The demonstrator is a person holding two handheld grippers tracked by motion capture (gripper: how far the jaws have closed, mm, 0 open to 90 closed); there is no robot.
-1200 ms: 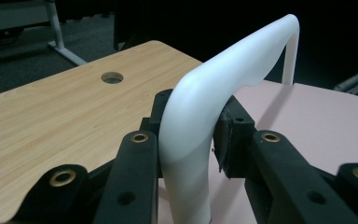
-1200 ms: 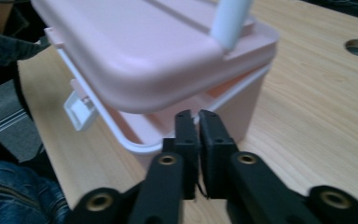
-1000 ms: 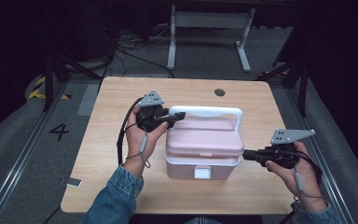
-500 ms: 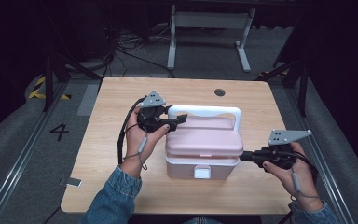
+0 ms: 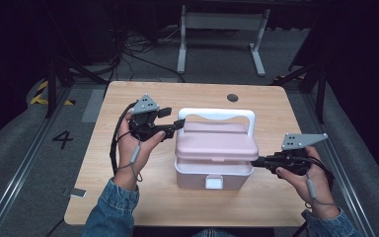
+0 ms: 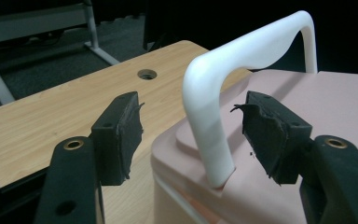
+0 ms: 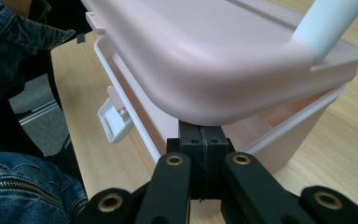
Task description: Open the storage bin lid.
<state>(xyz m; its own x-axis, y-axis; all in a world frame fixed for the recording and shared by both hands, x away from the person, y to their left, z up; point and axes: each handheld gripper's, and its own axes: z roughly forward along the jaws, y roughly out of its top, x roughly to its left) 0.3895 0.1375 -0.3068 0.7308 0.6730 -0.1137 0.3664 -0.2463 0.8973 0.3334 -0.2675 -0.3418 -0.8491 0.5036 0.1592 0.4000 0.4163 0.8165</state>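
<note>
A pink box (image 5: 214,148) with a white carry handle (image 5: 216,113) stands mid-table. My left gripper (image 5: 172,120) is open at the box's left end. In the left gripper view its jaws straddle the handle's upright post (image 6: 212,140) without touching it; one pad (image 6: 119,135) hangs over the table, the other (image 6: 272,135) over the lid (image 6: 335,107). My right gripper (image 5: 254,162) is shut at the box's right side. In the right gripper view its tips (image 7: 204,135) press under the lid's (image 7: 205,56) corner, and the lid stands slightly off the base (image 7: 279,140). The white latch (image 7: 114,119) hangs loose.
The wooden table (image 5: 271,103) has a round cable hole (image 5: 232,98) at the back. A metal stand (image 5: 222,22) is on the floor beyond the table. Denim sleeves (image 7: 9,28) sit at the near edge. A small tag (image 5: 77,192) lies at the front left corner.
My right gripper has slid left, up against the box's right side under the lid edge. The left gripper has stayed at the handle.
</note>
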